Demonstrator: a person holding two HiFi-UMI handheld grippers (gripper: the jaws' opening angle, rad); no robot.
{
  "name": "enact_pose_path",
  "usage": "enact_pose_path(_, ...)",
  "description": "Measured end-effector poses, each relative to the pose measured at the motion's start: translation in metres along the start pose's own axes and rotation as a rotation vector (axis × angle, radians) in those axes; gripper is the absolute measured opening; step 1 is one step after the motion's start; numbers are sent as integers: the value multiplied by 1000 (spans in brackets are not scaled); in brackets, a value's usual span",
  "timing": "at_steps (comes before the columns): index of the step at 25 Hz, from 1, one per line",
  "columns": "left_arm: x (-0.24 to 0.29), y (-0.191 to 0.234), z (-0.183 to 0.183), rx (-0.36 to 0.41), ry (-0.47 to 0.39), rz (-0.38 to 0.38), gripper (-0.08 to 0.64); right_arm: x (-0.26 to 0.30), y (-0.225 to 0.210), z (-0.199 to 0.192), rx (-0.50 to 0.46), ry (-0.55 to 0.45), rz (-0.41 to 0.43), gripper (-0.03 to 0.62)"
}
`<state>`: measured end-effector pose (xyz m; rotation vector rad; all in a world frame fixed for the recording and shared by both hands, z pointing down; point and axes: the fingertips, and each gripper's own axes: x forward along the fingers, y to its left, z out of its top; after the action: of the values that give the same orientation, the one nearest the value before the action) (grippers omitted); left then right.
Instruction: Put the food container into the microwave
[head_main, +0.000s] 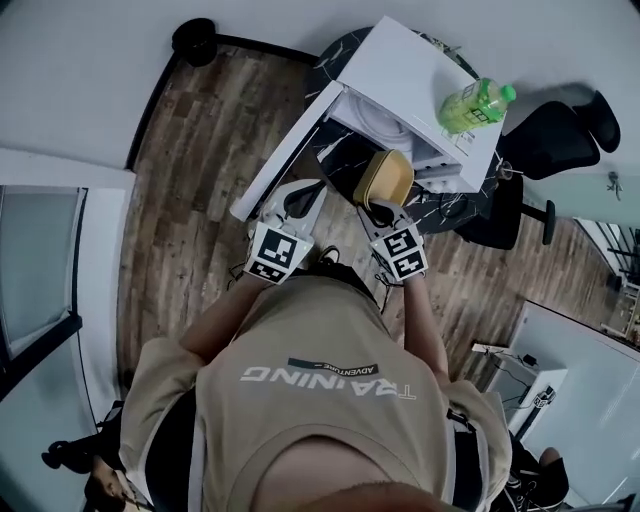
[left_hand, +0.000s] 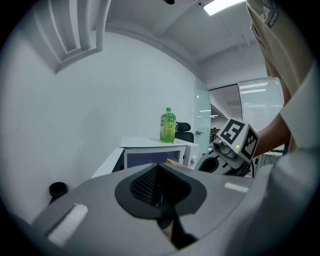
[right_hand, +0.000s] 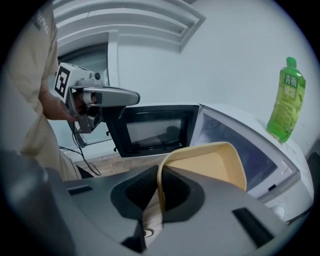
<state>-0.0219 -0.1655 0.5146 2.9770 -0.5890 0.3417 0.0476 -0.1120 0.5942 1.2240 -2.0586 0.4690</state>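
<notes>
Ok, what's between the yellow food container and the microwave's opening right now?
Nothing. In the right gripper view the food container, held by the right gripper, sits straight before the open microwave with a bare gap, its door swung aside.

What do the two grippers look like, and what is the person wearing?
Both the left gripper and the right gripper are smooth grey shells with black ribbed pads inside the jaws. Each carries a white cube printed with black square markers. The person wears a beige short-sleeved shirt with white lettering.
</notes>
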Motion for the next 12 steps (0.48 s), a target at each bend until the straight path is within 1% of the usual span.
enact_pose_path(3,9,17,-7,-37,5,32,9,7,-8,-3,-28,31,13,25)
enact_pose_path(6,16,27,-11,-74,29,65,9,13,-19,-4,-41,36,39,25)
enact_pose_path(9,23,28,-6,-54,50,87,8,18,-28,-5,-63,32,81,25)
enact_pose_path(12,31,33,2,-55,72,141,9,21,-40,-5,-84,41,117,25)
